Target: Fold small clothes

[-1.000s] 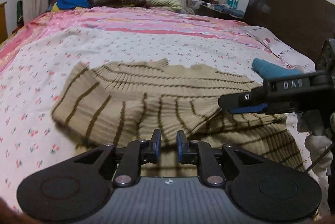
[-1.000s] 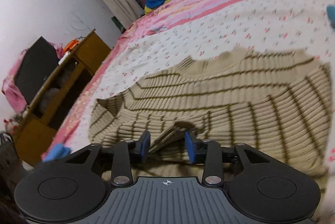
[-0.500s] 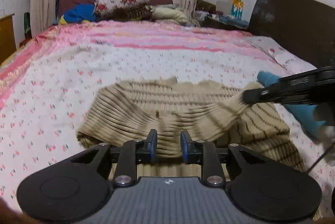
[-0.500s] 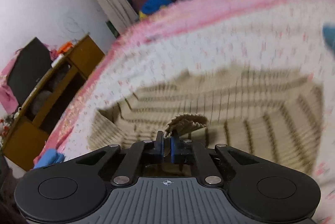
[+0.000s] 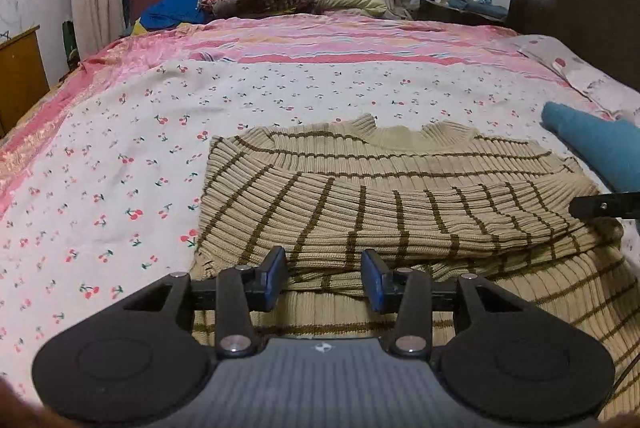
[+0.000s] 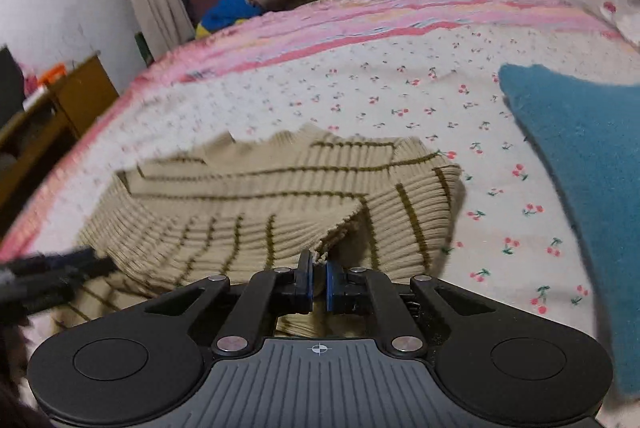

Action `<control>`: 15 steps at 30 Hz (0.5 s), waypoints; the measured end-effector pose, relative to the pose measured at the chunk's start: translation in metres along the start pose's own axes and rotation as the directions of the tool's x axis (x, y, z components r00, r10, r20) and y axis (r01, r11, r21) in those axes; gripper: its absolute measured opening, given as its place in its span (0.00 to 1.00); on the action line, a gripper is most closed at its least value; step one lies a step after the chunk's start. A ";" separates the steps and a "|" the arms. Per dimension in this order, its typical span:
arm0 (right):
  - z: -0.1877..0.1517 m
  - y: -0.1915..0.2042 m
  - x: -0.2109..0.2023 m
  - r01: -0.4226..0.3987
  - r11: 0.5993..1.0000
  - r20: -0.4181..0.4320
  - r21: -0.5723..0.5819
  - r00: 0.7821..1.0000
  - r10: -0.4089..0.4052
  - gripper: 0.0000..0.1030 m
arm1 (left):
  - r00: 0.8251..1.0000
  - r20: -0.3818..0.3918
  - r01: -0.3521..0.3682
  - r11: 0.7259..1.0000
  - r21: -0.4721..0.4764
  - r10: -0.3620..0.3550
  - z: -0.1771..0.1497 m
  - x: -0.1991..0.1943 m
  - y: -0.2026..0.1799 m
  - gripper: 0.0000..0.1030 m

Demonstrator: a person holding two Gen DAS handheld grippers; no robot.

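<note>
The right gripper [image 6: 318, 282] is angled downward, pinched on the beige brown-striped ribbed knit sweater [image 6: 256, 212]. The left gripper [image 5: 324, 278] is tilted downward, its jaws opening over the sweater's near fold, not pressing it.

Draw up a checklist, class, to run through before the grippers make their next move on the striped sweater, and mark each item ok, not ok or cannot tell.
1. Right gripper has a firm hold: ok, shut on the cuff of the striped sweater.
2. Left gripper is free of cloth: ok, jaws opening, sweater below them, not pinched.
3. Left sleeve lies folded across the body: ok.
4. Right sleeve is laid flat: not ok, it hangs lifted from the right gripper.
5. Blue garment is apart from the sweater: ok in the right wrist view.
6. Hem is straight: cannot tell, hidden by the grippers.
</note>
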State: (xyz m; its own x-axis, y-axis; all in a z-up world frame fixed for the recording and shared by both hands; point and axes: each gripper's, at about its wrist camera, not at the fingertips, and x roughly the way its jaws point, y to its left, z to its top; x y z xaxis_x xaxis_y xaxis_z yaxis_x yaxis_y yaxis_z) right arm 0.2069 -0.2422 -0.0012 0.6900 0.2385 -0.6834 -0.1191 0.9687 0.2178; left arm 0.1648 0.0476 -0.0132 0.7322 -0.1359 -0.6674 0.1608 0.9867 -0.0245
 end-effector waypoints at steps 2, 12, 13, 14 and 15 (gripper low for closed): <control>0.001 0.000 0.000 0.009 1.000 0.003 -0.008 1.000 -0.009 0.06 | 1.000 0.003 0.015 1.000 -0.003 -0.015 0.002 -0.005 0.001 0.46; -0.001 0.012 -0.003 0.114 0.986 -0.010 -0.119 0.993 -0.116 0.11 | 0.999 -0.026 -0.020 0.999 0.027 0.020 -0.001 0.005 -0.004 0.48; -0.002 0.012 -0.004 0.123 0.984 -0.005 -0.129 0.992 -0.124 0.11 | 0.999 -0.028 -0.020 0.999 0.028 0.021 0.001 0.001 -0.005 0.48; -0.002 0.013 -0.007 0.130 0.982 0.002 -0.140 0.991 -0.131 0.12 | 1.000 -0.025 -0.018 1.000 0.024 0.018 0.001 -0.002 -0.005 0.47; -0.002 0.013 -0.008 0.133 0.980 0.005 -0.145 0.991 -0.134 0.12 | 1.000 -0.018 -0.008 1.000 0.017 0.009 0.003 -0.007 -0.005 0.47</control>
State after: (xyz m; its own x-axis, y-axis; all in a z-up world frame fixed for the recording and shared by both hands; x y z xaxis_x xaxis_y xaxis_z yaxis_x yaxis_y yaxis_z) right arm 0.1982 -0.2310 0.0056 0.7033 0.1061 -0.7030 -0.1282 0.9915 0.0213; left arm 0.1611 0.0435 -0.0065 0.7213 -0.1257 -0.6812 0.1658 0.9861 -0.0064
